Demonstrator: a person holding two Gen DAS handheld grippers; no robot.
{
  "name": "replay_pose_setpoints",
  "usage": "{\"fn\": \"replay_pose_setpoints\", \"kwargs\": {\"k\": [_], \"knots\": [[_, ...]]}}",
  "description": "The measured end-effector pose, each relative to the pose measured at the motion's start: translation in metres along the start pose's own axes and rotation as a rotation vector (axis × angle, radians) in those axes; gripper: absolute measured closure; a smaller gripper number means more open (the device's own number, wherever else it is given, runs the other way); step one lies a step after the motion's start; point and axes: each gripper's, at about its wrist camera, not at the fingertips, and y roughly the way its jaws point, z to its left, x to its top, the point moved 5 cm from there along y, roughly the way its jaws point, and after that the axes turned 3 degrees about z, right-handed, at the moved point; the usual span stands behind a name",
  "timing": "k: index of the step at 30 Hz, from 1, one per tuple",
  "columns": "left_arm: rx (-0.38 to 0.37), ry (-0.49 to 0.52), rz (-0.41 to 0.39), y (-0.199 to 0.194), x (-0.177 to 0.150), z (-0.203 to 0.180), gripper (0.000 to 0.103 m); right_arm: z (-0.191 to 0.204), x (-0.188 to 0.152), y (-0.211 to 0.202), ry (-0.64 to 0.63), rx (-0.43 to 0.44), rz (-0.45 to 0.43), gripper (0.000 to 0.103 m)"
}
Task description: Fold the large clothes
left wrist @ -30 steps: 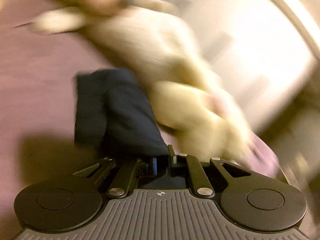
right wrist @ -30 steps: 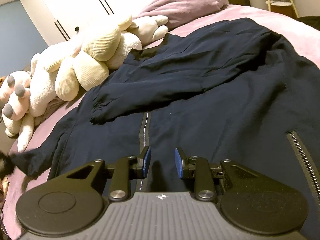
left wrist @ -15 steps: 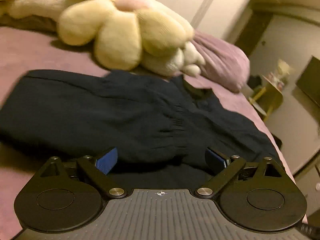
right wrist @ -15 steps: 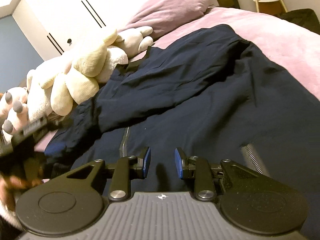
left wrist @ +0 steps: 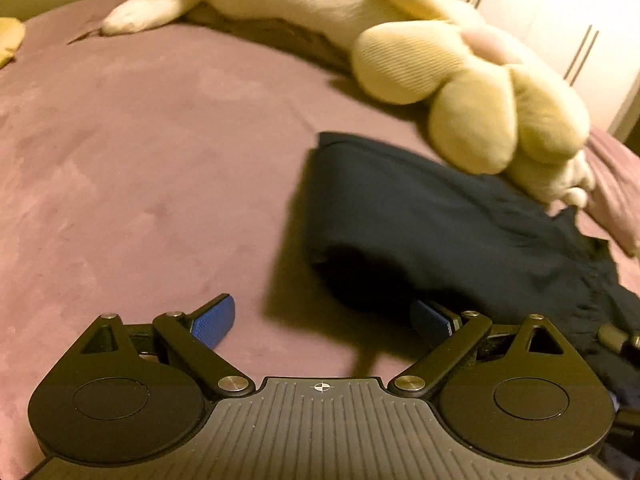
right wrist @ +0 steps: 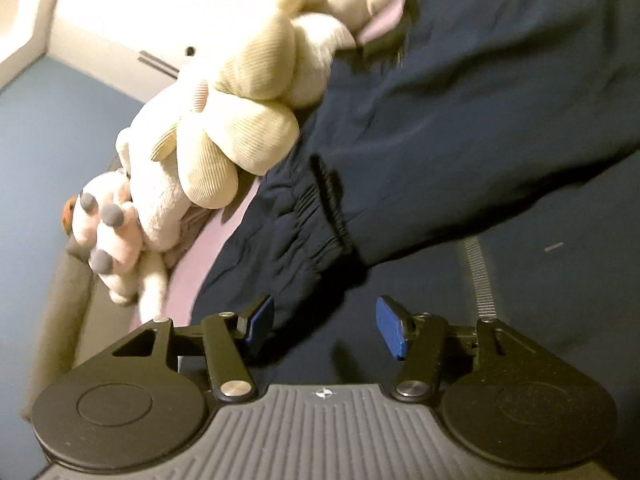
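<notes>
A bed under a mauve cover (left wrist: 140,152), plain and bare across the near left, with white wardrobe doors (left wrist: 560,20) behind. Nearest in the left wrist view, the left gripper (left wrist: 324,320), spread wide with nothing between the blue pads, poised over bare cover just left of the dark navy jacket (left wrist: 440,224). One pad close to the folded edge of cloth, touching or not impossible to tell. Further out, that fold lying as a thick dark band running right and away. Beyond it, a cream plush toy (left wrist: 460,92) stretched along the far side, its paws right at the jacket's far edge.

In the right wrist view, tilted hard over: the right gripper (right wrist: 324,326), opening at this moment, above the jacket's body (right wrist: 480,140) with no cloth pinched between the pads. Just past the pads, a sleeve laid across the front, its gathered elastic cuff (right wrist: 332,208) pointing toward the near left. To the right, the zip (right wrist: 478,280). Farther off, the same plush toy (right wrist: 240,112), and a second one with grey toes (right wrist: 112,224) at the far left.

Judged as mid-fold: one sleeve brought in, both grippers empty and between grasps. Next, likely a fresh grip on the left side edge or hem, low enough to catch both layers, then a lift across without dragging the laid sleeve or snagging the toys.
</notes>
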Motion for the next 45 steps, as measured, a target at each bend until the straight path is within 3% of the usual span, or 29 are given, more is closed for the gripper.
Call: {"fn": "replay_pose_setpoints", "kwargs": {"k": [4, 6, 7, 9, 14, 18, 21, 24, 27, 30, 32, 34, 37, 40, 42, 45], "knots": [[0.020, 0.028, -0.001, 0.006, -0.002, 0.007, 0.005, 0.003, 0.003, 0.033, 0.074, 0.018, 0.011, 0.048], [0.022, 0.036, -0.008, 0.005, -0.001, 0.007, 0.005, 0.006, 0.005, 0.044, 0.086, 0.008, 0.003, 0.077], [0.017, 0.037, -0.013, 0.001, -0.001, 0.007, 0.005, 0.008, 0.005, 0.047, 0.083, 0.005, 0.010, 0.086], [0.010, 0.036, -0.029, -0.003, 0.002, 0.001, 0.005, 0.023, 0.008, 0.039, 0.034, 0.009, 0.002, 0.087], [-0.051, 0.105, -0.029, -0.010, 0.007, -0.034, 0.004, 0.075, 0.030, -0.037, -0.159, 0.109, -0.231, 0.088], [-0.080, 0.217, -0.044, -0.016, -0.001, -0.073, 0.005, 0.067, 0.052, -0.092, -0.269, -0.002, -0.388, 0.088], [-0.108, 0.256, -0.005, -0.010, -0.013, -0.093, 0.005, 0.030, 0.067, -0.111, -0.265, -0.174, -0.456, 0.088], [-0.097, 0.319, 0.016, -0.002, -0.026, -0.109, 0.005, -0.019, 0.079, -0.114, -0.222, -0.352, -0.459, 0.088], [-0.084, 0.359, 0.037, 0.004, -0.035, -0.116, 0.005, -0.065, 0.083, -0.107, -0.174, -0.510, -0.394, 0.088], [-0.062, 0.360, 0.043, 0.004, -0.036, -0.113, 0.005, -0.088, 0.085, -0.106, -0.145, -0.497, -0.346, 0.088], [-0.046, 0.342, 0.045, 0.004, -0.033, -0.107, 0.005, -0.083, 0.087, -0.112, -0.186, -0.503, -0.384, 0.088], [-0.054, 0.308, 0.052, -0.002, -0.030, -0.105, 0.005, -0.076, 0.092, -0.122, -0.223, -0.562, -0.453, 0.087], [-0.066, 0.302, 0.005, -0.015, -0.023, -0.108, 0.005, -0.084, 0.099, -0.124, -0.213, -0.621, -0.442, 0.069], [-0.111, 0.306, -0.041, -0.027, -0.015, -0.121, 0.005, -0.088, 0.092, -0.152, -0.120, -0.545, -0.495, 0.046], [-0.152, 0.325, -0.042, -0.028, -0.013, -0.138, 0.005, -0.091, 0.085, -0.160, -0.022, -0.439, -0.489, 0.044], [-0.196, 0.383, -0.030, -0.026, -0.021, -0.162, 0.005, -0.110, 0.071, -0.153, 0.147, -0.266, -0.384, 0.044]]}}
